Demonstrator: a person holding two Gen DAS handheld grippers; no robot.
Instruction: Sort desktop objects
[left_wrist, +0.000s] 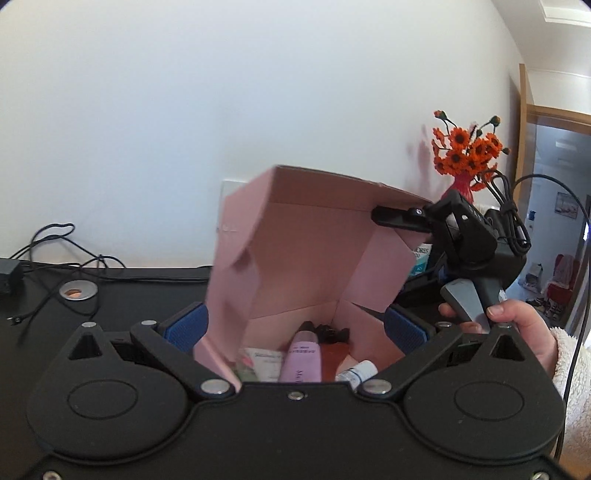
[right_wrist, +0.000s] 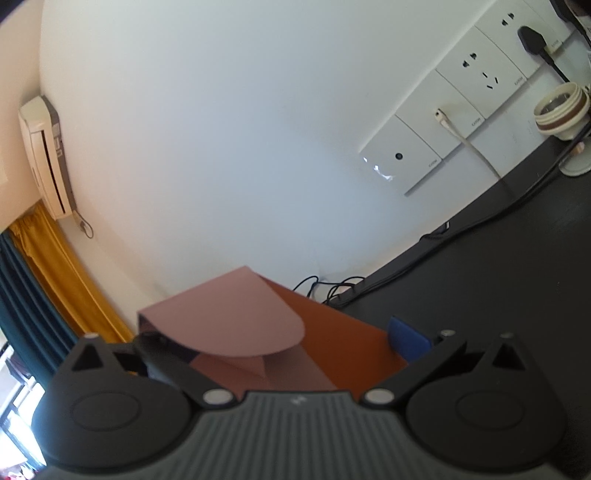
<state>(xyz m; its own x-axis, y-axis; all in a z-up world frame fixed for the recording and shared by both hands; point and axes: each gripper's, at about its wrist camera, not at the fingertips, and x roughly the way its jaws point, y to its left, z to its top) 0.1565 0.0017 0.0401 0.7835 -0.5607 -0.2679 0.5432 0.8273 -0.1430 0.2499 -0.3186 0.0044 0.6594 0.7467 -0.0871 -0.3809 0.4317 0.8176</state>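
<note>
white wall and a black tabletop (left_wrist: 122, 295) frame your work. your pink box (left_wrist: 310, 258) stands open between the spread fingers of your left gripper (left_wrist: 295, 328), which grasps nothing. inside lie a pink tube (left_wrist: 301, 360), a packet (left_wrist: 264, 363) and a white tube (left_wrist: 356, 372). your right gripper (left_wrist: 384, 215) is at the box's flap; you can't tell if it's clenched. orange flowers (left_wrist: 467, 151) stand behind.

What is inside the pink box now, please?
In the left wrist view, the pink box holds a pink tube, a white printed packet, a small white tube and something black at the back. The left gripper's body hides whatever lies nearer.
</note>
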